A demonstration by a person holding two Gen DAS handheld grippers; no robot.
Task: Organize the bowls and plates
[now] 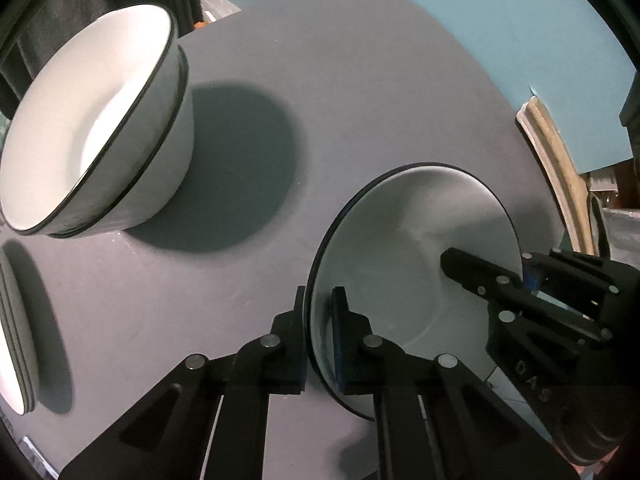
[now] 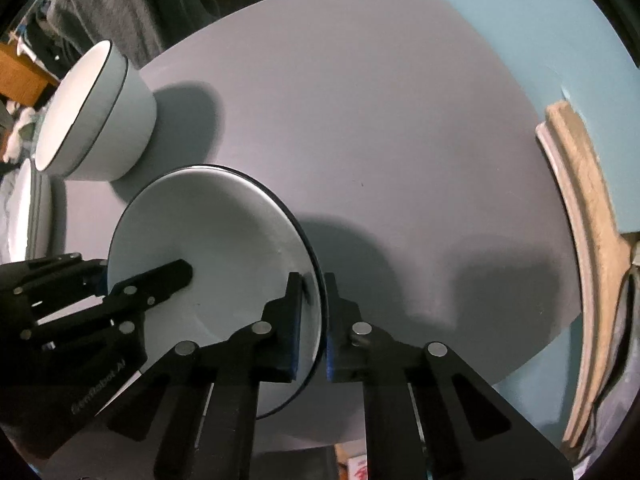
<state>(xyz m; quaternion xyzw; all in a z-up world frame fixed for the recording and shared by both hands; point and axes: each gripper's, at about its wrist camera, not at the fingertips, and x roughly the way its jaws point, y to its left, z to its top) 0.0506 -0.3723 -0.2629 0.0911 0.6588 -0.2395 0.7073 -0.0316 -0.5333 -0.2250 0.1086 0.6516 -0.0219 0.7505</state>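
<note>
Both grippers, left gripper (image 1: 320,300) and right gripper (image 2: 313,286), fingers clamped on bowl (image 2: 208,240) rim; stacked plates (image 1: 16,344) at 9 o'clock clear only in left view.

The left claw (image 2: 100,276) reads "GenRobot AI"; the right claw (image 1: 528,276) reads "DAS".

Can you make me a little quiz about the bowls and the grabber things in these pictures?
1. True or false: the left gripper and the right gripper each pinch the rim of the same bowl.
2. How many bowls make up the nested stack standing on the grey table?
3. Which sits on the table? A) a cup B) a fork C) the nested stack

Key
1. True: one on each side of the rim, one finger inside and one outside.
2. Two, one inside the other.
3. C
</note>
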